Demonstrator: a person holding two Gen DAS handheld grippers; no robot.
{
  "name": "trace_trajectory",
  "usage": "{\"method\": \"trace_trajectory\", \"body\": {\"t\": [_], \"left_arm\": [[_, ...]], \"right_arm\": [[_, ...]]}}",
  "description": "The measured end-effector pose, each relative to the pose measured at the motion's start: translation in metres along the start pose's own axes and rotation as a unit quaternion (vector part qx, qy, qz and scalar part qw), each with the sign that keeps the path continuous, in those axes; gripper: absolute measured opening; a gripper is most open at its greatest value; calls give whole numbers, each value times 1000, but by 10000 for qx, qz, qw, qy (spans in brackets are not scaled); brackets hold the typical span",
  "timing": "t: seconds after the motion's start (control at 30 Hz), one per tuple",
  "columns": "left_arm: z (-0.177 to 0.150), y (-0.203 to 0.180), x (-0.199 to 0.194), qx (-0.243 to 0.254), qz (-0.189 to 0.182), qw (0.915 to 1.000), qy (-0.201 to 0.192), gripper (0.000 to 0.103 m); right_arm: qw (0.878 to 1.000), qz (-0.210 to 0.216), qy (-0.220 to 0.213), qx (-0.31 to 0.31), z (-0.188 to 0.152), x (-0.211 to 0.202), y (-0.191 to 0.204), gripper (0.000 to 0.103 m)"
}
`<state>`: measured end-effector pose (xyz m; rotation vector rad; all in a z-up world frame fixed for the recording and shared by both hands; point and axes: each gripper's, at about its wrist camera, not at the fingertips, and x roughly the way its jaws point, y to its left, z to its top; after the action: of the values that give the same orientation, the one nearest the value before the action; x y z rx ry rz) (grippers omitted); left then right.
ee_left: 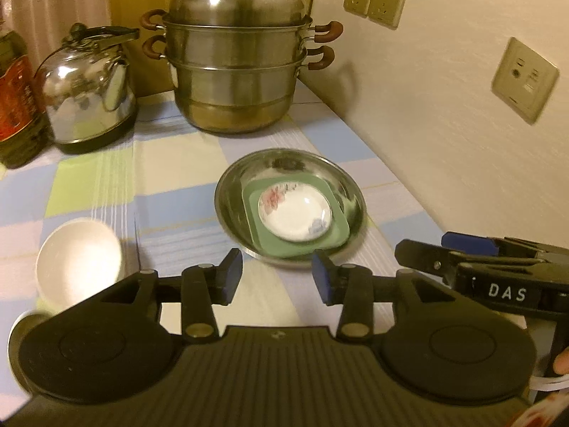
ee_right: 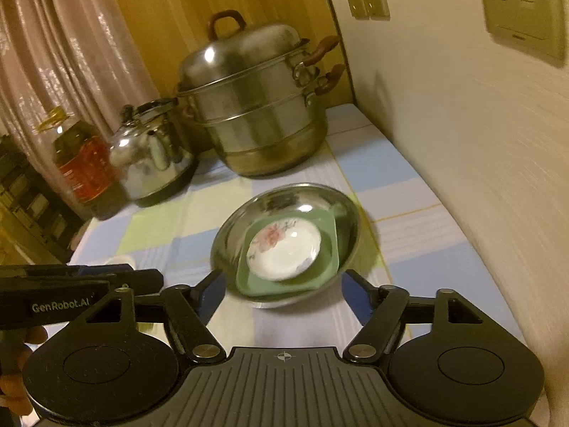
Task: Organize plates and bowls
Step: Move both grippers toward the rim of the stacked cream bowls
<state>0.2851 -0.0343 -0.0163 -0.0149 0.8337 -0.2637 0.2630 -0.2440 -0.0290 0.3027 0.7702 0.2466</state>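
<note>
Steel basin (ee_left: 227,192): desk centre, nesting green plate (ee_left: 259,245) and floral dish (ee_left: 295,215), largest lowest for stability.
White bowl (ee_left: 78,259): eight o'clock, unstacked.
Left tool (ee_left: 277,275): jaws apart, empty.
Right tool (ee_right: 284,290): wide apart, empty, facing the basin.

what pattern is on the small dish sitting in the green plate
The small dish is white with pink and blue flowers, clearest in the left wrist view.

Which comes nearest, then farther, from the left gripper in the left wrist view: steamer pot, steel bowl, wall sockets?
From the left gripper:
1. Steel bowl, just ahead of the open jaws, slightly right.
2. Steamer pot, at the back of the table.
3. Wall sockets, high on the wall, back right.
</note>
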Motion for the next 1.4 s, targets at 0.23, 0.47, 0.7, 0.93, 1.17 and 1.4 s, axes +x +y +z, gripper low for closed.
{"method": "trace_trajectory", "body": {"t": [0.23,0.47,0.7,0.93,1.17,1.4], "left_arm": [[-41,-12,-41,-127,154,9998,-36,40],[-82,-20,-80,-337,319,9989,-79,40],[-118,-25,-110,-570,536,9969,-94,40],[-147,-28,-134,-756,776,9941,-52,40],[-168,-24,-156,-948,1048,9900,-24,40],[-180,-16,-167,-1162,1233,9855,24,40]], "right_arm": [[9997,212,117,-22,-34,-41,3,82],[9990,394,127,-137,-64,-79,6,83],[9972,698,247,56,-86,-98,7,84],[9934,1016,539,-44,-103,-106,18,84],[9889,1246,745,-330,-113,-105,36,84],[9842,1320,862,-809,-123,-98,56,84]]}}
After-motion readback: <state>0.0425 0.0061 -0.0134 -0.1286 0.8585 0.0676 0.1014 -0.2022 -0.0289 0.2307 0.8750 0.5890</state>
